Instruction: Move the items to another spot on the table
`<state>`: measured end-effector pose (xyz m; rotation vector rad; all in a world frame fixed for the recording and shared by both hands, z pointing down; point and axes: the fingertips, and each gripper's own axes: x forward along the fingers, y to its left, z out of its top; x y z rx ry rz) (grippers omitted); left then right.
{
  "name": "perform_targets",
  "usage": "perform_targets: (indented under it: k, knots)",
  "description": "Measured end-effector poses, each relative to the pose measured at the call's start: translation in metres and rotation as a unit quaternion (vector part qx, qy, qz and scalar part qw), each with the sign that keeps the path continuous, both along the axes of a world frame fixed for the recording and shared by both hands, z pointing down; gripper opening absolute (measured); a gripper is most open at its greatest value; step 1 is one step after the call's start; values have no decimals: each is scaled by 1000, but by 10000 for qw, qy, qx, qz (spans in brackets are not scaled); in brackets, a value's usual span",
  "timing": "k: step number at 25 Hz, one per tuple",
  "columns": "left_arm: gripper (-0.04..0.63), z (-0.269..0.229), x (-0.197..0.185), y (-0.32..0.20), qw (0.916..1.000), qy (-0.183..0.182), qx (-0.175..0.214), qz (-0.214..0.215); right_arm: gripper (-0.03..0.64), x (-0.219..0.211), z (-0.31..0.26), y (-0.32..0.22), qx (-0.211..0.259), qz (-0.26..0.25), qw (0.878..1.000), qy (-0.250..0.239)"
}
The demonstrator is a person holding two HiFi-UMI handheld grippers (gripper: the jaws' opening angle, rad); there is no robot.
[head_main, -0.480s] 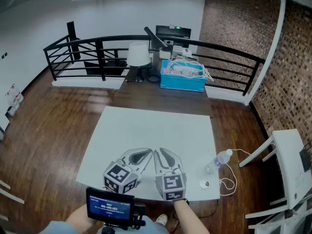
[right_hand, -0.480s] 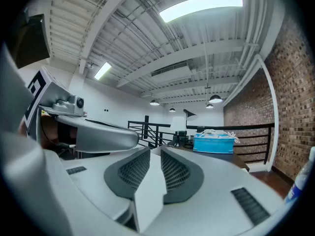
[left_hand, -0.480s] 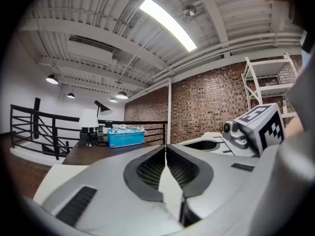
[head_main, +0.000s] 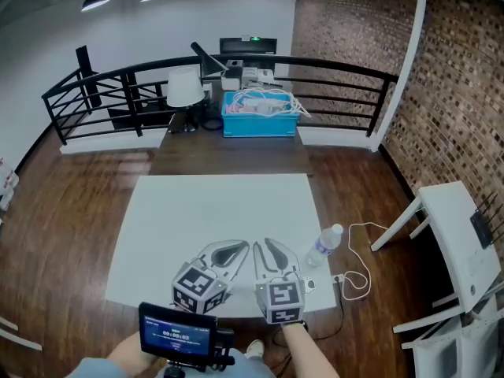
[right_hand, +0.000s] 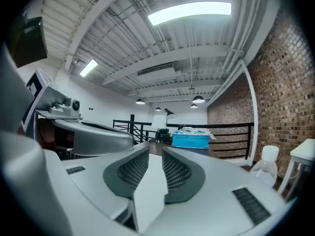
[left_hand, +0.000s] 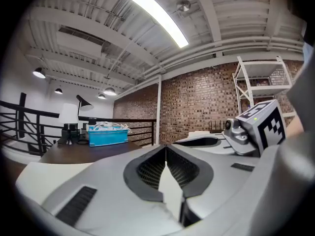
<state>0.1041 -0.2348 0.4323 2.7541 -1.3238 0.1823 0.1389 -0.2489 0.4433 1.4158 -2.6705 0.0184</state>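
— While the left gripper (head_main: 236, 250) and the right gripper (head_main: 266, 250) hover side by side over the near edge of the white table (head_main: 220, 203), where's the thing they mean to shift?

— Off to the right: a clear water bottle (head_main: 324, 246), upright at the table's right edge, near the right gripper but not touching it. A white cable (head_main: 359, 264) loops just beyond.

— Is either one holding anything?

— No. The left gripper has its tips pressed together on nothing. The right one's jaws stand a narrow slit apart, empty too.

— How would that bottle handle, do you reckon?

— Light, I'd say. Thin plastic, slick and easily dented. I'd take it gently round the body below the shoulder, and the jaws must spread far wider first.

— Could you judge that from the gripper cameras?

— Partly. The right gripper view catches the bottle only at its far right fringe. The left gripper view misses it altogether and shows the other gripper's marker cube (left_hand: 263, 124) instead. Only the head view places the bottle on the table, yet only the gripper views show the gaps.
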Motion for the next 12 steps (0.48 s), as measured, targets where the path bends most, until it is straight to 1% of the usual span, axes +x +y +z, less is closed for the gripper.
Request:
perform_targets:
  k: [2, 4, 5, 12]
  knots:
    - [25, 0, 22, 2, 9999, 11, -50, 138, 94, 24, 2, -1, -19, 202, 9998, -24]
    - [25, 3, 43, 2, 9996, 16, -52, 282, 152, 47, 4, -1, -41, 403, 9992, -34]
    - [25, 5, 53, 1, 9993, 0, -38, 364, 160, 57, 5, -1, -51, 483, 9988, -28]
    - [25, 16, 116, 3, 9968, 24, -51, 792, 160, 122, 9, 3, 16, 944, 9955, 55]
